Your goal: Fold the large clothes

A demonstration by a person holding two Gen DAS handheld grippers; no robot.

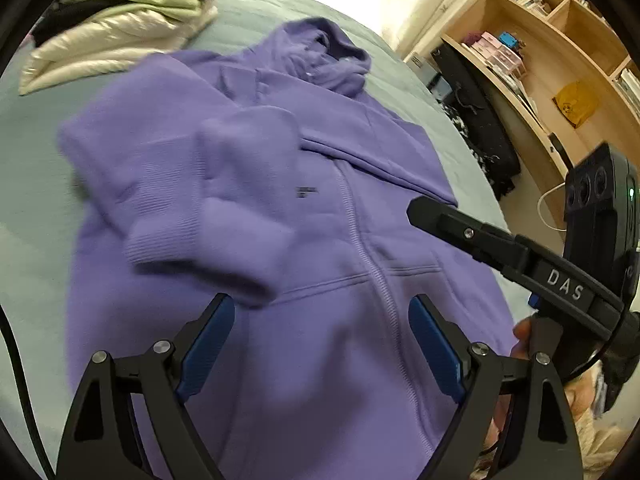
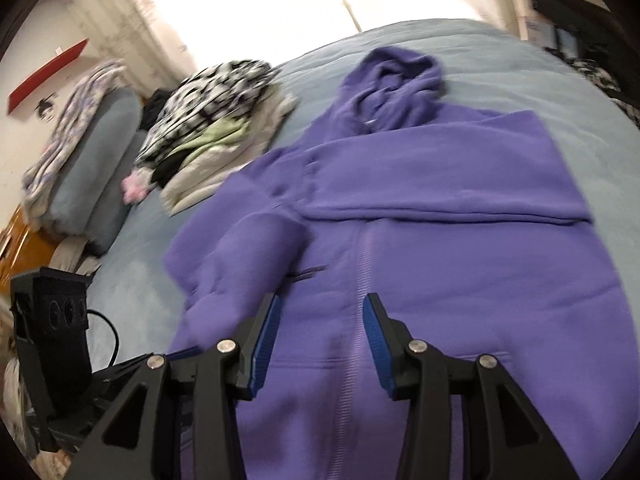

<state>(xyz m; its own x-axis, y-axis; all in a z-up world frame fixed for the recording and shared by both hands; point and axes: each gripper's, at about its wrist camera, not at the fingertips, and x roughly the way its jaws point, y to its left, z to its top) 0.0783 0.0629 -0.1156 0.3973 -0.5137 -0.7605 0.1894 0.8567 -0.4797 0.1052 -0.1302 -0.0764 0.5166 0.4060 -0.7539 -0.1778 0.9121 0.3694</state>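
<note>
A purple zip hoodie point(image 1: 320, 240) point(image 2: 440, 280) lies face up on the blue-grey bed point(image 1: 32, 168) point(image 2: 520, 64), hood at the far end. One sleeve point(image 1: 224, 184) point(image 2: 248, 248) is folded over the chest, its ribbed cuff point(image 1: 164, 240) lying on the body. The other sleeve point(image 2: 440, 176) lies flat across the upper chest. My left gripper point(image 1: 322, 304) hovers open over the pocket area with nothing between its blue pads. My right gripper point(image 2: 322, 300) stands open above the zip line, also with nothing in it. Its black body shows at the right of the left wrist view.
A pile of other clothes point(image 1: 120, 36) point(image 2: 216, 128) sits on the far left of the bed, beside a pillow point(image 2: 100, 168). A wooden bookshelf point(image 1: 560, 60) and a dark bag point(image 1: 480, 132) stand along the bed's right side.
</note>
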